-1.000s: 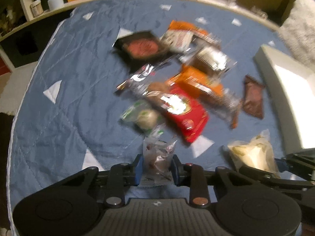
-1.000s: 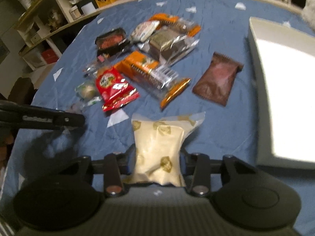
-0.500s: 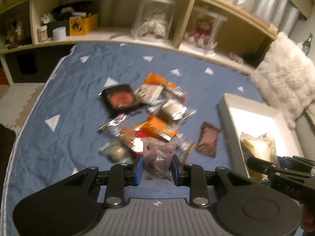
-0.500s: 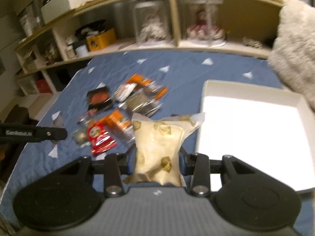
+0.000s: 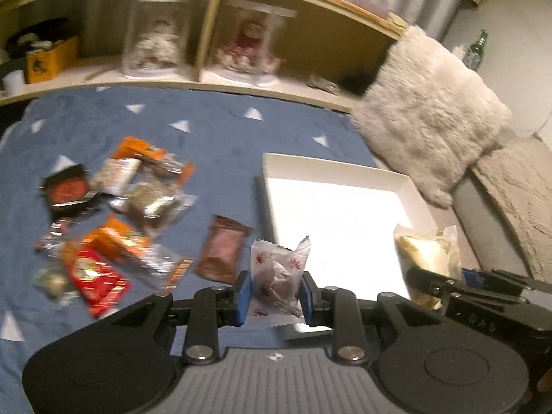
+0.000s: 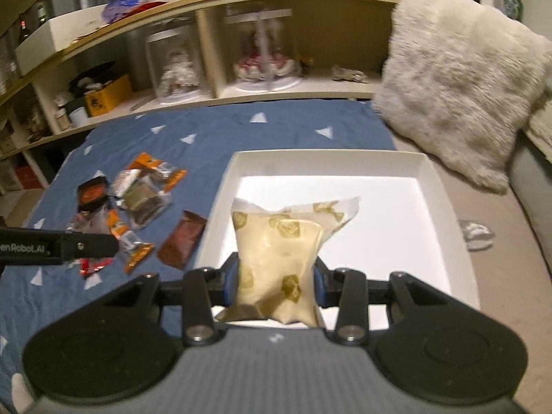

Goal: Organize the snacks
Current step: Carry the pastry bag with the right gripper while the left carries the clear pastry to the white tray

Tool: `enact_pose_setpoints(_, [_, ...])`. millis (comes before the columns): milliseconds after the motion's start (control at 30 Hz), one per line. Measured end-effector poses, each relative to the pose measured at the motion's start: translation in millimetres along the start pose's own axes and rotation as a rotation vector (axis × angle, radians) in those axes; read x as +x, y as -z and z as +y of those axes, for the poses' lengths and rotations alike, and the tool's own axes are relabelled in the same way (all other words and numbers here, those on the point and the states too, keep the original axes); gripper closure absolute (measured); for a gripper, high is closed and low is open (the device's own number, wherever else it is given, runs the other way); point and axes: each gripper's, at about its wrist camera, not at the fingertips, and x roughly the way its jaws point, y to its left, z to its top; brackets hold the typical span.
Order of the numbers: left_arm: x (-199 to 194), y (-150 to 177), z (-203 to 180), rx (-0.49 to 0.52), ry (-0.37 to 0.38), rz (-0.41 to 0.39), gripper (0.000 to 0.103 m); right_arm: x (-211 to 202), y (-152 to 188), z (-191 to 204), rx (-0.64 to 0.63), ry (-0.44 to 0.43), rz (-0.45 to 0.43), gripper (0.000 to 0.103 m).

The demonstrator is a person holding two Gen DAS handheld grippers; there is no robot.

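Observation:
My left gripper is shut on a small white-wrapped snack, held at the near left corner of the white tray. My right gripper is shut on a cream packet with gold print, held above the tray's near part. The same cream packet and right gripper show at the right in the left wrist view. Several loose snacks lie on the blue cover left of the tray: a red packet, a brown packet, orange packs.
A fluffy pale cushion leans at the tray's far right. Wooden shelves with jars and a yellow box run behind the blue cover. The left gripper's arm crosses the left edge of the right wrist view.
Both grippers have lifted and swung right from the snack pile to the white tray, each still holding its packet. The cream packet now hangs over the tray.

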Motion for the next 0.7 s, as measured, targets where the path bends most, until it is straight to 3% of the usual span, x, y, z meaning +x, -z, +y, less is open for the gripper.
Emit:
enact_pose_setpoints(333, [59, -4, -47, -0.026, 0.057, 0.104, 0.071, 20, 4, -43, 0.053, 0.034, 0.051, 0.056])
enact_pose_setpoints(700, [118, -9, -42, -0.093, 0.045, 0.209, 0.071, 70, -8, -55, 0.099, 0.011, 0.123, 0.056])
